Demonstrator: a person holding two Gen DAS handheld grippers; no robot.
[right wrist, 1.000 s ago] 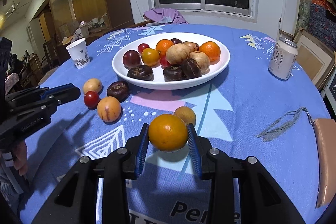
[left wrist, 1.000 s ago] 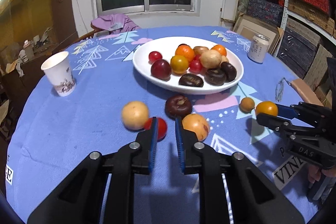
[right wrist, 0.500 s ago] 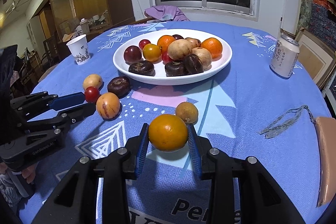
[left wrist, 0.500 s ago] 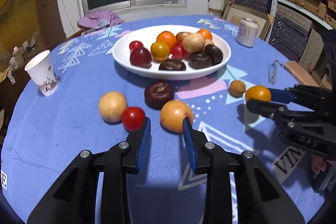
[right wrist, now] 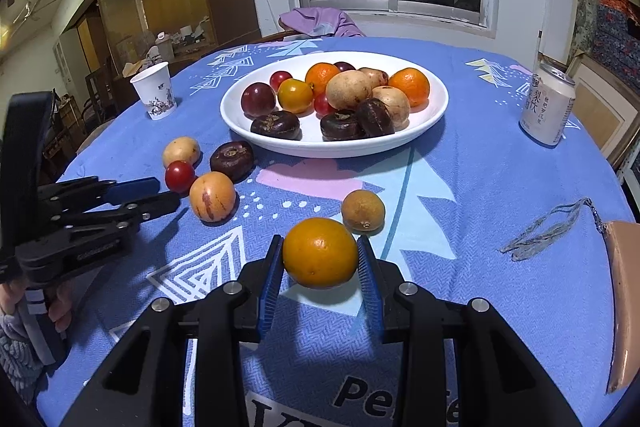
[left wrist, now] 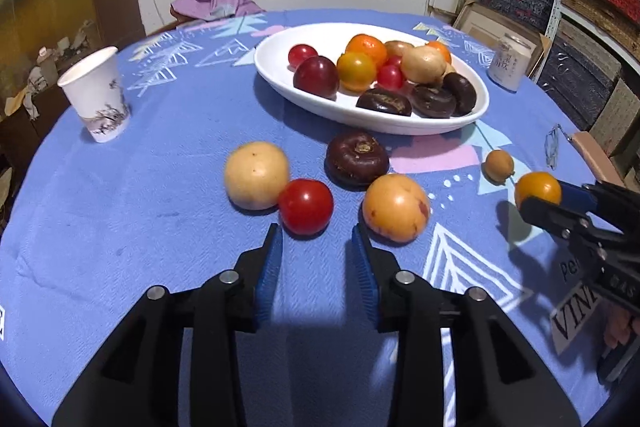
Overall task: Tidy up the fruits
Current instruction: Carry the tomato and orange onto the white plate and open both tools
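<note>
A white plate [left wrist: 280, 75] [right wrist: 436, 107] holds several fruits at the table's far side. Loose on the blue cloth lie a red tomato [left wrist: 305, 206] [right wrist: 179, 176], a pale yellow fruit [left wrist: 256, 174] [right wrist: 181, 151], a dark purple fruit [left wrist: 357, 158] [right wrist: 232, 155], an orange-yellow fruit [left wrist: 396, 207] [right wrist: 212, 197] and a small brown fruit [left wrist: 499, 165] [right wrist: 363, 209]. My left gripper [left wrist: 317, 239] [right wrist: 148, 193] is open and empty, just short of the tomato. My right gripper [right wrist: 320, 259] [left wrist: 538, 201] is shut on an orange [right wrist: 320, 252] [left wrist: 537, 188], held just above the cloth.
A paper cup [left wrist: 97, 95] [right wrist: 155, 95] stands at the left. A drink can [left wrist: 509, 63] [right wrist: 547, 109] stands at the right. A tan pouch with a grey tassel [right wrist: 624, 299] lies at the right table edge. Shelves and boxes stand beyond the right side.
My left gripper has opened wider and shifted so the red tomato sits ahead of its gap. My right gripper still holds the orange, almost unmoved.
</note>
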